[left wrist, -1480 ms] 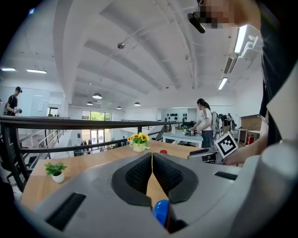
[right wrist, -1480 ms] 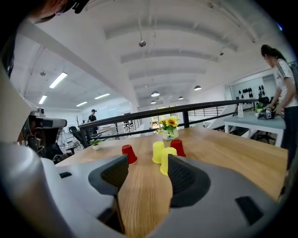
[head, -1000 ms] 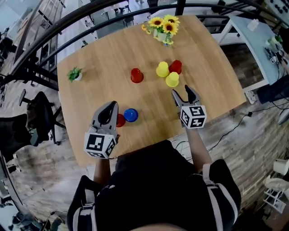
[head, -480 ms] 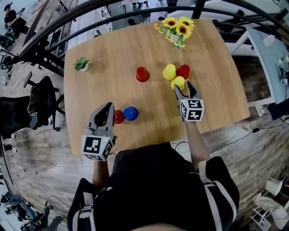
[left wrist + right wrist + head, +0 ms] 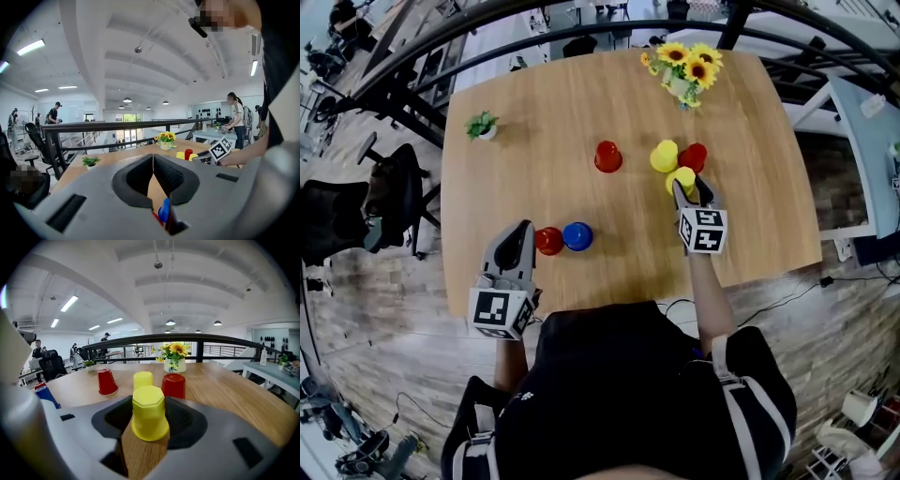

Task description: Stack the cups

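Note:
Six upside-down cups stand on the wooden table [image 5: 525, 178]. The near yellow cup [image 5: 681, 175] [image 5: 149, 412] sits between the jaws of my right gripper [image 5: 689, 185] [image 5: 150, 404], which is open, with a gap on each side of the cup. Behind it stand a second yellow cup [image 5: 664, 156] [image 5: 143, 379] and a red cup [image 5: 694, 157] [image 5: 174, 385]. Another red cup [image 5: 607, 156] [image 5: 107, 381] stands alone further left. My left gripper [image 5: 523, 230] [image 5: 153, 157] is shut and empty, just left of a red cup [image 5: 548, 241] and a blue cup [image 5: 577, 235] [image 5: 164, 211].
A vase of sunflowers [image 5: 686, 70] [image 5: 174, 357] stands at the table's far edge, and a small green plant [image 5: 482, 125] at the far left. A black railing [image 5: 534, 37] runs behind the table. Office chairs [image 5: 389, 202] stand to its left.
My right gripper has moved forward over the table until its open jaws stand either side of the near yellow cup. The left gripper has stayed shut beside the red and blue cups.

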Available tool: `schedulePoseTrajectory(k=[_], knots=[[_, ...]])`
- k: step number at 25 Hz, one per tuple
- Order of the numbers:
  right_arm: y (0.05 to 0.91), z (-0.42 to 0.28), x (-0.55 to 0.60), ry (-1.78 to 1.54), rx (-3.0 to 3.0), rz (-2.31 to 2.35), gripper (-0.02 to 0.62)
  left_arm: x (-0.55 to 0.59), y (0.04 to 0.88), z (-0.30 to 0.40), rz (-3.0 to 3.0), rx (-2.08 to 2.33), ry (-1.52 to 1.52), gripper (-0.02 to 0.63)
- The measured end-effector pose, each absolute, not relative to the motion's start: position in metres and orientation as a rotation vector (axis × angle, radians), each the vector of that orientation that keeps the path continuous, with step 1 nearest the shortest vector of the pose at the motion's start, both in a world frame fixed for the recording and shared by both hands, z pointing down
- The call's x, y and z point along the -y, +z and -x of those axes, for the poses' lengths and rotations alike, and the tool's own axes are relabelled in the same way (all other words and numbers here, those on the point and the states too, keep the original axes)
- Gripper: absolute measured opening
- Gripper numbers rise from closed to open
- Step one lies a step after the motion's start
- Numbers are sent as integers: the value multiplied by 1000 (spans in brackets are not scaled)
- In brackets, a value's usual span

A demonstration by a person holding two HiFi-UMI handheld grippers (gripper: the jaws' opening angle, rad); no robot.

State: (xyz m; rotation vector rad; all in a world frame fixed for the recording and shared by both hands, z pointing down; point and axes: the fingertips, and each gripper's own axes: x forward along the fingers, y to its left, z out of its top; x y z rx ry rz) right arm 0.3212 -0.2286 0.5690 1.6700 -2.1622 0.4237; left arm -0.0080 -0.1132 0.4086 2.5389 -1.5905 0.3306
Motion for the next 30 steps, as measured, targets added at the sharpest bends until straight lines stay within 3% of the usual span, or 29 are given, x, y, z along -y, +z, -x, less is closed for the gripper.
schedulePoseTrajectory(k=[9,30], knots=[[552,-309,196,424,2157,-1712,216,120,406,5,-2621,1465,283,14],[546,-207,129,477,2222,-1585,216,124,406,25,-2687,1294,232,14]])
